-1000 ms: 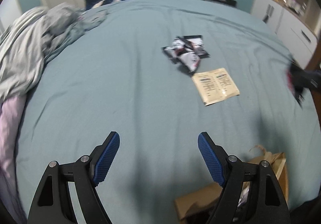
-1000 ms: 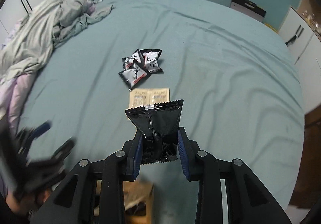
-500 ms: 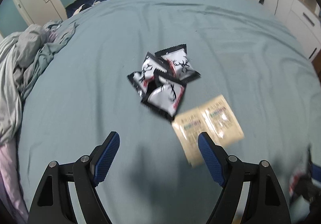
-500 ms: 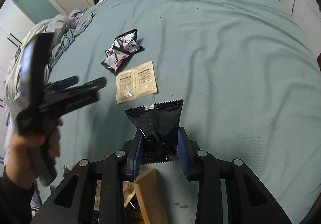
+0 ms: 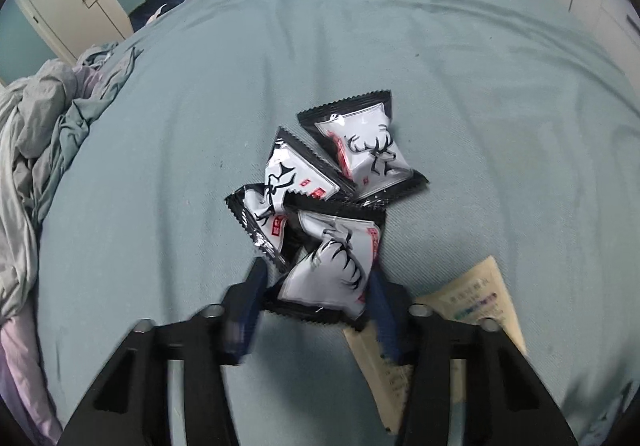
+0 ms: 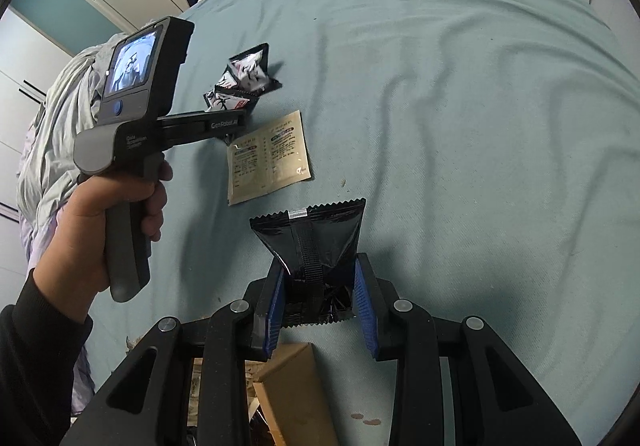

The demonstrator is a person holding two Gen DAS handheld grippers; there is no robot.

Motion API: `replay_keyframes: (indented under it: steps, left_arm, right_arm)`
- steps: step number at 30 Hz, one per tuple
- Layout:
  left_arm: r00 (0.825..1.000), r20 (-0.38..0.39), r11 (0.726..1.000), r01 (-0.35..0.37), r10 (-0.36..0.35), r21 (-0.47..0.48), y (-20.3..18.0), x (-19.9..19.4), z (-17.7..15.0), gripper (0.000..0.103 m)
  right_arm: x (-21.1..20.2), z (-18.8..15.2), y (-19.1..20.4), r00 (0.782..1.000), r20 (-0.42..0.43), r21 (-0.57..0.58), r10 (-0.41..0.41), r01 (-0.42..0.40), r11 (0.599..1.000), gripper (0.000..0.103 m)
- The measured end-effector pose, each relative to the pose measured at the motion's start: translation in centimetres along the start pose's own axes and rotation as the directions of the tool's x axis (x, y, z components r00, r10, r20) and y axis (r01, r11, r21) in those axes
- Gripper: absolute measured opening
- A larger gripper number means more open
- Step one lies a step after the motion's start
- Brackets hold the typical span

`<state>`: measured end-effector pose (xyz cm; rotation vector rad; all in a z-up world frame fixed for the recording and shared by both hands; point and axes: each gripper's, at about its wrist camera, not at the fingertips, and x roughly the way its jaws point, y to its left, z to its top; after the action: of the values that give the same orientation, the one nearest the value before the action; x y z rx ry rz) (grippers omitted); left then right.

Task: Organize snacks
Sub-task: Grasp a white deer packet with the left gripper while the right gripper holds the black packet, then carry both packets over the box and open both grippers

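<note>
The left gripper (image 5: 316, 288) has its blue fingers (image 5: 250, 300) blurred, so the pad edges are hard to read, but its jaws have just been closing and now sit against both sides of the nearest white packet (image 5: 334, 270), clamped on it. That packet's lower edge is tucked between the fingers. The tan sachet (image 5: 476, 296) is partly covered by the left gripper's right finger and frame; its print is too small to read. In the right wrist view the left gripper's tip hides the near end of the packet pile (image 6: 244, 80), so that view does not show the grip.

The right gripper (image 6: 320, 300) is clamped on a black pouch (image 6: 310, 242), whose bottom is hidden between the pads while its serrated top stands clear above the bed (image 6: 460, 86). A brown paper bag (image 6: 296, 394) is cut off below the right gripper. A hand (image 6: 100, 214) in a dark sleeve holds the left gripper's handle. Crumpled bedding (image 5: 36, 134) lies at the bed's left edge.

Count: four white packets overlapping in one pile, one tan double sachet just beside them, one black pouch.
</note>
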<state>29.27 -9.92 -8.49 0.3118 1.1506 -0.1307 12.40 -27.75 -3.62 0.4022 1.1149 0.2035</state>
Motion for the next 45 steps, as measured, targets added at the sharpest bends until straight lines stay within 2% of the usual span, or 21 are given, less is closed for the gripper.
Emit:
replay_keyframes:
  steps: [5,10,12,20,22,24,27,29,33,35,39,45]
  left_arm:
    - [0.997,0.068,1.0,0.022,-0.022,-0.006,1.4,-4.7,-2.5,0.043]
    - [0.991,0.132,0.999,0.034,-0.035,0.009,2.9,-11.0,-6.9,0.043]
    - [0.986,0.162,0.999,0.039,-0.041,0.015,3.3,-13.4,-9.1,0.043]
    - [0.963,0.219,0.985,0.166,-0.154,-0.038,4.9,-19.5,-18.8,0.043]
    - [0.951,0.252,0.976,0.204,-0.18,-0.07,5.1,-19.9,-21.1,0.043]
    - [0.947,0.243,0.968,0.237,-0.212,-0.078,4.9,-19.4,-22.8,0.043]
    - [0.939,0.214,0.956,0.289,-0.271,-0.057,4.0,-19.2,-23.8,0.043]
    - [0.935,0.21,0.955,0.296,-0.285,-0.025,3.2,-19.6,-24.0,0.043]
    - [0.916,0.209,0.936,0.352,-0.343,-0.005,2.0,-20.0,-24.6,0.045]
    - [0.915,0.22,0.939,0.345,-0.337,0.004,1.9,-20.2,-24.9,0.049]
    - [0.919,0.247,0.947,0.32,-0.308,-0.01,2.3,-20.5,-25.2,0.067]
    - [0.933,0.248,0.958,0.282,-0.262,-0.046,3.0,-20.3,-24.9,0.069]
  right_arm:
    - [-0.6,-0.4,0.0,1.0,0.011,0.016,0.013,-0.013,1.0,0.031]
    - [-1.1,-1.1,1.2,1.0,0.031,-0.012,-0.005,0.005,1.0,0.031]
    - [-1.4,-1.4,1.6,1.0,0.024,-0.014,0.021,-0.02,1.0,0.031]
    - [-3.6,-3.7,3.8,0.997,0.067,-0.08,-0.028,0.033,0.996,0.031]
    - [-4.7,-4.5,4.4,0.994,0.102,-0.091,-0.035,0.044,0.995,0.031]
    - [-5.7,-5.5,4.8,0.989,0.138,-0.107,-0.044,0.059,0.993,0.031]
    - [-7.0,-7.7,5.1,0.985,0.172,-0.122,-0.03,0.051,0.991,0.031]
    - [-7.5,-9.2,5.3,0.984,0.178,-0.133,-0.018,0.043,0.99,0.031]
    - [-7.9,-11.6,5.3,0.984,0.18,-0.153,-0.006,0.034,0.988,0.031]
    - [-8.0,-11.9,5.0,0.984,0.175,-0.149,-0.014,0.041,0.988,0.031]
    - [-8.3,-11.9,4.8,0.985,0.17,-0.132,-0.003,0.025,0.991,0.031]
    - [-7.2,-11.7,5.2,0.99,0.139,-0.161,-0.014,0.037,0.986,0.031]
